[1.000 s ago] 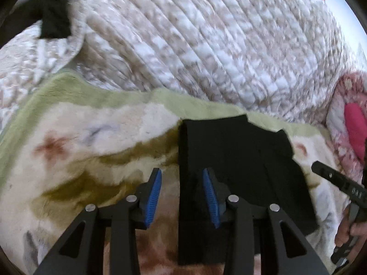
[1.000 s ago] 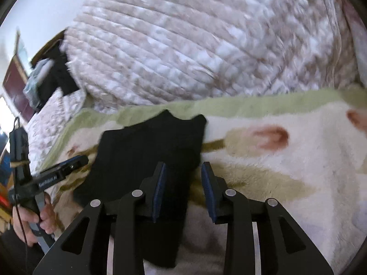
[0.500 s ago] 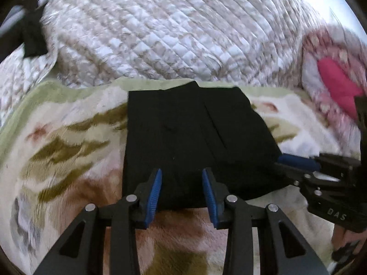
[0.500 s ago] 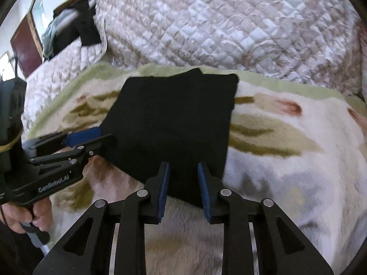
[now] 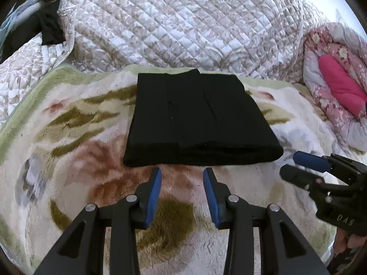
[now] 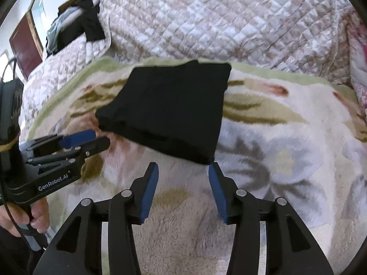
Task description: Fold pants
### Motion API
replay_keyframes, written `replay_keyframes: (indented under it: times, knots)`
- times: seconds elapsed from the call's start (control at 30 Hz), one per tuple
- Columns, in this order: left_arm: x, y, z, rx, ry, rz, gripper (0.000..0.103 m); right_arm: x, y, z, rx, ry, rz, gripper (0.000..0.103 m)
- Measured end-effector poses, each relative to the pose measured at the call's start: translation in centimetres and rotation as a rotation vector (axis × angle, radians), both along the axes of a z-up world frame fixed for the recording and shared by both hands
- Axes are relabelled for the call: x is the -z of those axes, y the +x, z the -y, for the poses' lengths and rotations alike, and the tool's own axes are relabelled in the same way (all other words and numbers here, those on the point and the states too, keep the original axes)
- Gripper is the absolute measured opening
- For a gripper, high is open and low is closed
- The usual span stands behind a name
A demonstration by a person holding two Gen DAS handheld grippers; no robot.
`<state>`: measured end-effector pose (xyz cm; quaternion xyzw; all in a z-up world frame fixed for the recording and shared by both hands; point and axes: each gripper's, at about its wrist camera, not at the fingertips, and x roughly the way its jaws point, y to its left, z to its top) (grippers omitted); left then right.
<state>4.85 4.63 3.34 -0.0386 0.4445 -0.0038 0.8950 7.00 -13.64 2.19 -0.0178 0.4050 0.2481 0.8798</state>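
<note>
Pants (image 5: 197, 119) folded square on blanket (image 5: 68, 160), near edge just beyond both grippers' parted, empty fingers (image 5: 153, 190).

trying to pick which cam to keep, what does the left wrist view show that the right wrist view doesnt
Only the left wrist view shows the pink floral bedding and the seam lines on top of the folded black pants. Only the right wrist view shows the dark red door and the GenRobot.AI label on the left tongs. Both show the pants lying free on the fleece blanket, the quilt, and open tongs.
</note>
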Motion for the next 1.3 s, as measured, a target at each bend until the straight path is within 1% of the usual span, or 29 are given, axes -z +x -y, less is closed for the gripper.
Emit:
replay_keyframes:
  times: [0.2,0.3,0.47,0.63,1.3]
  knots:
    - [1.6,0.3,0.2,0.000,0.009,-0.047,0.040,1.1,0.3,-0.6,-0.025,-0.036,-0.027,0.046]
    - [1.8,0.3,0.5,0.005,0.025,-0.043,0.041,1.6,0.4,-0.7,-0.029,-0.047,-0.041,0.046]
    - [2.1,0.3,0.6,0.008,0.035,-0.047,0.047,1.9,0.6,-0.8,-0.032,-0.061,-0.043,0.047]
    - [2.3,0.4,0.2,-0.004,0.018,-0.060,0.051,2.1,0.6,-1.0,-0.036,-0.069,-0.043,0.049]
    - [2.6,0.5,0.2,0.006,0.042,-0.059,0.057,2.3,0.6,-1.2,-0.045,-0.085,-0.033,0.052]
